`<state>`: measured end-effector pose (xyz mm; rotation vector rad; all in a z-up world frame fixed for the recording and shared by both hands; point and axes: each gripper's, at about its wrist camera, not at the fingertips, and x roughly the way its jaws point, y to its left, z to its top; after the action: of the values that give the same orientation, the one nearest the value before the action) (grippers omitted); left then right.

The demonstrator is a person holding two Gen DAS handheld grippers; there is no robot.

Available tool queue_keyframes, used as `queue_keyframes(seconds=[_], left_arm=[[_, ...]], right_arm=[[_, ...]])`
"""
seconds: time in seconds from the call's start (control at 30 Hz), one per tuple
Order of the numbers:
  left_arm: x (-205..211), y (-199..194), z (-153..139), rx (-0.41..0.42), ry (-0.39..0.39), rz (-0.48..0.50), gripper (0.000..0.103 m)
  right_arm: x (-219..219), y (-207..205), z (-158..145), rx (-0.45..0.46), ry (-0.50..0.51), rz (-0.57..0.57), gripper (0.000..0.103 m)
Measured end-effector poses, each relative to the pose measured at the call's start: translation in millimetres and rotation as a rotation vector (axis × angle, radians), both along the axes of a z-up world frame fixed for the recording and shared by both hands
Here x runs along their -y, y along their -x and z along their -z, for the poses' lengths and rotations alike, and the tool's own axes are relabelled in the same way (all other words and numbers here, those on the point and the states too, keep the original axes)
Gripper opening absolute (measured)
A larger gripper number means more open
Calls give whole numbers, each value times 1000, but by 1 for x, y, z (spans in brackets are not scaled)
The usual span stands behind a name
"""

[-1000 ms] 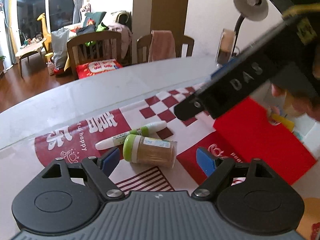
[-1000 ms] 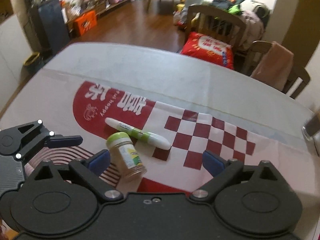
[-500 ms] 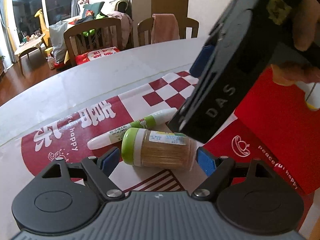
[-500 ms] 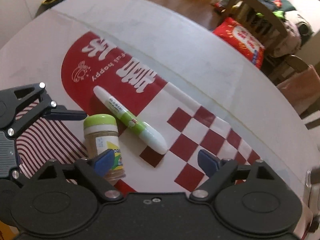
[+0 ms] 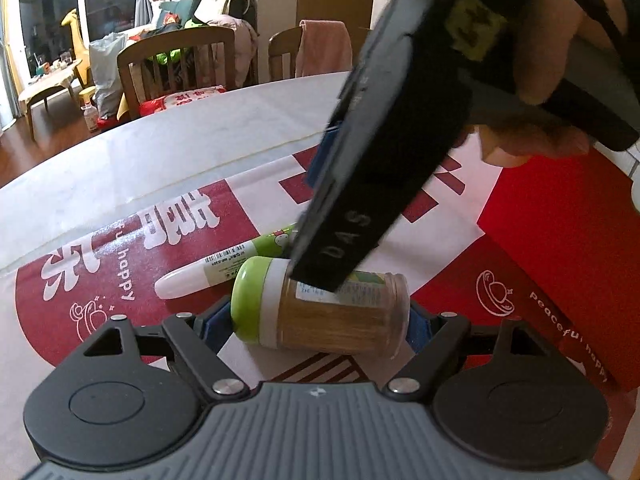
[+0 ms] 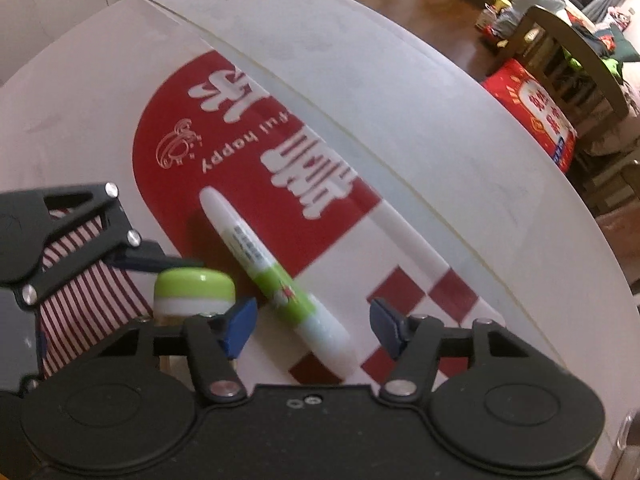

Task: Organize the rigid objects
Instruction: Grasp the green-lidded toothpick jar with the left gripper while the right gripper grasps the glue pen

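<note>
Nearest to me, my left gripper [image 5: 320, 324] has its blue pads set at either end of the toothpick jar [image 5: 324, 308], which lies on its side on the red-and-white printed mat [image 5: 120, 280] — one pad by the green lid, the other at the clear base; whether they press the jar or only sit close I cannot tell. My right gripper [image 6: 310, 322] is spread wide, holding nothing, with the green-and-white marker pen [image 6: 276, 280] lying between its fingers, tilted, its white cap toward me. That pen lies just behind the jar, close to the lid, seemingly not quite touching it. In the left wrist view the black body of my right gripper crosses over the jar's label and hides part of the pen. To the right of the jar lies a red box [image 5: 560, 248]. Beyond the mat the pale round table [image 5: 180, 140] curves away — past it stand wooden chairs [image 5: 176, 60].
</note>
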<state>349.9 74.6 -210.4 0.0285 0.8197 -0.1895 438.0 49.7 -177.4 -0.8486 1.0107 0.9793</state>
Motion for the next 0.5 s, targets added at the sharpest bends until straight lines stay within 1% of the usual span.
queue_keyframes(seconds=[0.03,0.17,0.3,0.5], left_arm=[[0,0,1,3,-2,1,84],[1,3,2,16,-2,5,84],[-2,5,3,22,-2,4,84],[-8,11,1,14,18,-26,84]], right_arm=[[-2,-1,1,-1,-5,-3,56],[-5,-4,8,-37,-22,21,45],[0,-2,8,-60,-61,50,39],[6,7,7,-53,-107,137,27]])
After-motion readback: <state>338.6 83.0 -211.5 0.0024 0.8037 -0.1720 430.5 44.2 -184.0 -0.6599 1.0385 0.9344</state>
